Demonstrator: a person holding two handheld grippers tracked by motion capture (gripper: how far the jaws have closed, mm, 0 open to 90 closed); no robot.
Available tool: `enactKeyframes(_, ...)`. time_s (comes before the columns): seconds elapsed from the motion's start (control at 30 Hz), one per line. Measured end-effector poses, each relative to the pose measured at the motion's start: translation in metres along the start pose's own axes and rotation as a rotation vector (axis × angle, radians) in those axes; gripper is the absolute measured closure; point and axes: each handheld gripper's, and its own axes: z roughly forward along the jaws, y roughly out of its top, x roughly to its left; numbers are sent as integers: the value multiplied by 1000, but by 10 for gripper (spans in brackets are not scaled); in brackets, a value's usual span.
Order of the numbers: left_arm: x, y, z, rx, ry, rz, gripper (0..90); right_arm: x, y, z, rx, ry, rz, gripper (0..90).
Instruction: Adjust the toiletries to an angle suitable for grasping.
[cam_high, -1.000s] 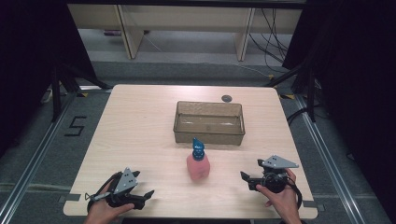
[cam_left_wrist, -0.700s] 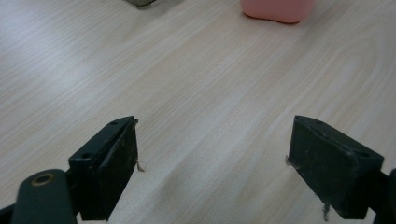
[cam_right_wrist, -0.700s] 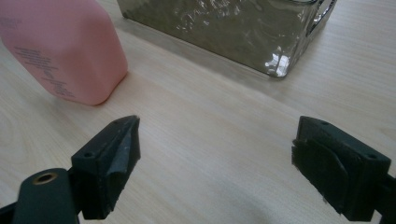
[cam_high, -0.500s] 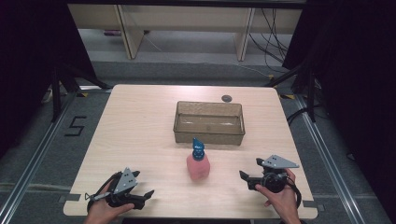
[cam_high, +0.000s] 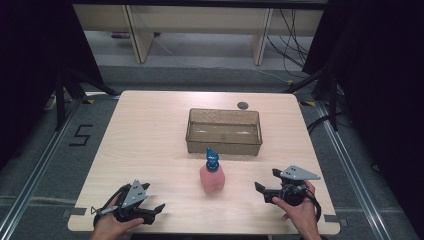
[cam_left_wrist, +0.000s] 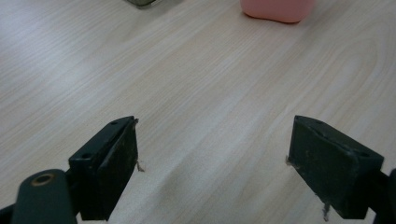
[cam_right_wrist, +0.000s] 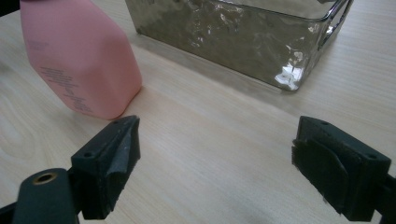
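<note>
A: Risk here? The pink bottle stands upright with a tall blue cap; a push high up from one jaw would likely tip it.

B: Jaws?

A: Left gripper wide open, empty. Right gripper likewise.

B: Bottle's place?

A: Ahead of the right jaws, beyond the left-hand jaw, not between them. Far ahead of the left jaws. Clear box behind it.

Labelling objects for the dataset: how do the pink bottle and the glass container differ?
The pink bottle is opaque, while the glass container is see-through and tinted. The bottle is closed by a blue top; the container is open on top. The bottle stands narrow and upright; the container is low, wide and rectangular. Both stand on the table, untouched by either gripper.
</note>
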Motion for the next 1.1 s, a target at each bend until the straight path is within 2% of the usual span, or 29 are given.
enactKeyframes(0.07,0,0,0,1,4,0,154,0,1,0,6,2,-2,157)
enactKeyframes(0.1,0,0,0,2,0,2,154,-1,1,1,-6,16,-17,158)
enactKeyframes(0.2,0,0,0,1,-1,-1,154,0,2,0,-10,5,-27,159)
enactKeyframes(0.27,0,0,0,-1,0,-1,154,3,3,0,-9,18,3,160)
enactKeyframes(0.3,0,0,0,-1,0,-1,154,3,3,0,-9,18,3,160)
enactKeyframes(0.33,0,0,0,-2,-4,-2,154,0,4,0,-21,12,-28,160)
enactKeyframes(0.43,0,0,0,-1,0,-1,154,1,5,1,-41,11,-30,169)
enactKeyframes(0.47,0,0,0,0,-1,-1,154,4,5,1,-46,29,12,170)
enactKeyframes(0.53,0,0,0,0,-1,-2,154,1,7,1,-54,18,-31,170)
enactKeyframes(0.57,0,0,0,-1,0,-3,154,4,8,1,-49,35,-3,171)
enactKeyframes(0.6,0,0,0,-1,0,-3,154,4,8,1,-49,35,-3,171)
enactKeyframes(0.63,0,0,1,-1,1,-3,154,3,9,1,-52,27,-27,171)
enactKeyframes(0.87,0,0,0,1,6,-3,154,7,11,3,-59,35,-31,172)
enactKeyframes(0.9,0,0,0,1,6,-2,154,9,11,4,-65,46,0,172)
enactKeyframes(0.93,0,0,0,1,6,-2,154,8,12,4,-60,37,-31,172)
enactKeyframes(0.97,0,0,0,2,5,-1,154,8,12,5,-67,39,-38,173)
enactKeyframes(1.07,0,0,0,1,6,-2,154,9,12,4,-58,41,-37,173)
enactKeyframes(1.1,0,0,0,2,5,-2,154,12,13,4,-52,54,-3,173)
